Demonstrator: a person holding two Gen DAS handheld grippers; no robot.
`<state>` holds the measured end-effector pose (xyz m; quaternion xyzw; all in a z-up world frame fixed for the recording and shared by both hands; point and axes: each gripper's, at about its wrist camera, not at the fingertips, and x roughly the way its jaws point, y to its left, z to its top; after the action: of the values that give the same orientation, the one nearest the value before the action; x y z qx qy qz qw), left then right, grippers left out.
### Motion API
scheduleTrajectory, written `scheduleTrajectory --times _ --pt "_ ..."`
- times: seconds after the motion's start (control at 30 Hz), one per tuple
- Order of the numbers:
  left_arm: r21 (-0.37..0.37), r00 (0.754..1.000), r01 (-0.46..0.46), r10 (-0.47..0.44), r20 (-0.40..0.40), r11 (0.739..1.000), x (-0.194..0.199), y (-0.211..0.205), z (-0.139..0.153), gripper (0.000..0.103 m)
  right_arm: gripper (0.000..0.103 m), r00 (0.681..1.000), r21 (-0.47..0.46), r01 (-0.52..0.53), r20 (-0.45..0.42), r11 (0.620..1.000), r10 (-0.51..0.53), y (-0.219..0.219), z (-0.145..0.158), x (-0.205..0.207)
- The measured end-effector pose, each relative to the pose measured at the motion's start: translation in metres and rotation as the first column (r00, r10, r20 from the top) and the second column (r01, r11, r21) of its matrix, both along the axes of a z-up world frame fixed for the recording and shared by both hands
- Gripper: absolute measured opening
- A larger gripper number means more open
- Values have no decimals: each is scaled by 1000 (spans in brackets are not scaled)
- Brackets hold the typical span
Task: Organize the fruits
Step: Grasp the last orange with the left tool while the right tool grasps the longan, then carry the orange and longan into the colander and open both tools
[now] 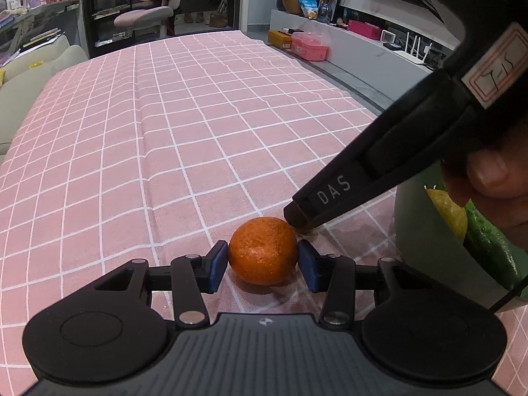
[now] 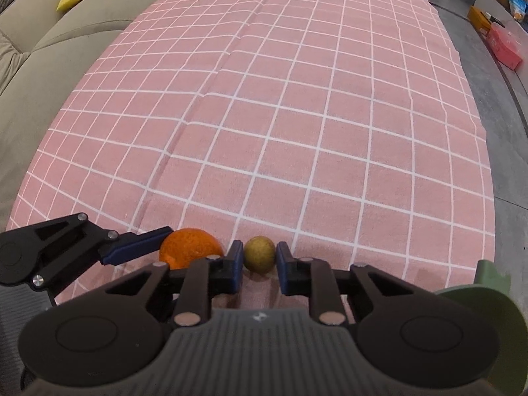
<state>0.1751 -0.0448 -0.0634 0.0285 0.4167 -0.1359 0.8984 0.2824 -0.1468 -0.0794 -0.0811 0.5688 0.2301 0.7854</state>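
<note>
On the pink checked cloth (image 2: 297,115), near its close edge, your two fruits sit side by side; to the left lies the orange (image 1: 263,250), and your left gripper (image 1: 263,265) brackets it, the blue pads (image 1: 216,267) standing just off its flanks with a sliver of gap on each side, so the fingers are narrowed round it but I judge not yet pinching; it looks firm, round and fairly weighty, with a pebbled skin that should give decent purchase; take it across its widest girth, since a hold higher up will likely squeeze it out and set it rolling; to its right rests the small yellow-green fruit (image 2: 259,253), and your right gripper (image 2: 259,269) straddles it with fingers narrow yet clear of the skin; it seems light and smooth, so it may slip; close gently at its middle, as hard pressure could bruise it; at the far right stands the green bowl (image 1: 425,241), already holding a yellow fruit (image 1: 448,211) and a cucumber (image 1: 491,247); the likely place for both.
</note>
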Motion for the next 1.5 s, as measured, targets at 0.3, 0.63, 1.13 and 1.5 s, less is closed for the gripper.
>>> scheduleTrajectory --times 0.3,0.63,1.13,1.5 --pt "4 1000 -18 18 -1 1000 -5 1 4 52 17 1000 15 8 3 1000 -8 -1 5 -1" --pt "44 999 -29 28 27 999 -10 -1 35 52 17 999 52 -3 53 999 0 -3 38 -10" --pt "86 993 -22 11 118 996 -44 -44 107 52 17 981 162 32 185 986 -62 -59 138 -49" --pt "97 985 58 -73 157 994 -65 -111 131 52 16 956 236 189 179 953 -233 -168 163 -94"
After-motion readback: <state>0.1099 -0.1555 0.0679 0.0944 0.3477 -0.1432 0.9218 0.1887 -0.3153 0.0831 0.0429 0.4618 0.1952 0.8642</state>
